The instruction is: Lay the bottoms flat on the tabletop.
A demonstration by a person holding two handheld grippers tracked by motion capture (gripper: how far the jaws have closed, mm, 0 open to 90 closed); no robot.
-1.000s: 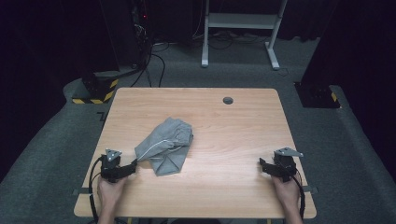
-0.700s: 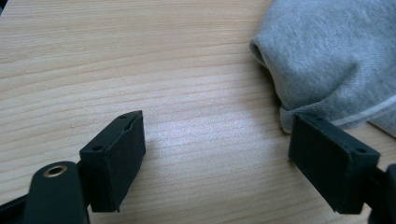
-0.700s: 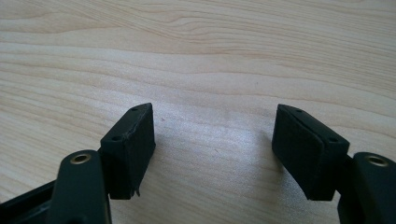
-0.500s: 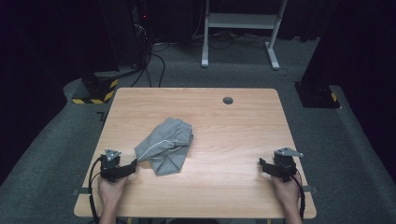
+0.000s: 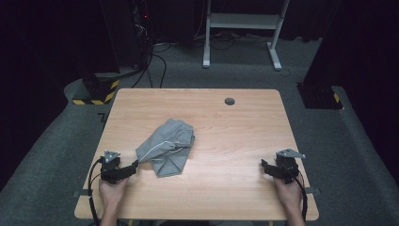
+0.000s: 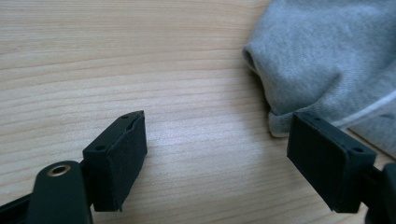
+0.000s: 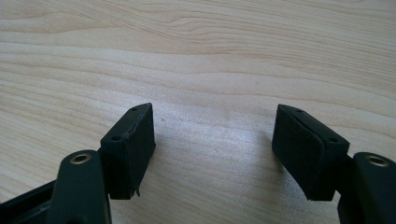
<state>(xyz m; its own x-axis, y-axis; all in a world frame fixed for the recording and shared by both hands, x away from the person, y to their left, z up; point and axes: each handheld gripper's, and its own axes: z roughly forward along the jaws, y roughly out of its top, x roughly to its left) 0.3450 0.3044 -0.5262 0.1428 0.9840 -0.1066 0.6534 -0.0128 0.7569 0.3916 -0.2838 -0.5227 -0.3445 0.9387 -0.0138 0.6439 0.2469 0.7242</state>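
your left gripper (image 5: pixel 133 165) sits near the desk's (image 5: pixel 235 136) front left corner, its jaws spread wide with bare wood between them. in the left gripper view (image 6: pixel 215 154) one jaw stands right at the hem of the grey garment (image 6: pixel 336 60), just beside or perhaps brushing the cloth; you cannot tell which from here. nothing is clamped.

the grey garment (image 5: pixel 167 146) lies crumpled left of the desk's middle, nearer the front edge than the back, with its lower left tip pointing at your left gripper. a thin white line, like piping or a cord, runs across the fabric. no brand tag, label or print can be read on it in any view; the knit looks plain, soft grey.

your right gripper (image 5: pixel 264 165) rests near the front right corner, well apart from the garment. in the right gripper view (image 7: pixel 215 144) its jaws are also parted wide, over nothing but pale wood grain. its grey three-cornered plate sits on top in the high view.

a small dark round cable hole (image 5: pixel 229 101) sits near the desk's back edge, right of centre. beyond the back left corner, on the grey floor (image 5: pixel 362 141), a black base carries yellow-and-black hazard stripes (image 5: pixel 106 89); no lettering is legible on it.
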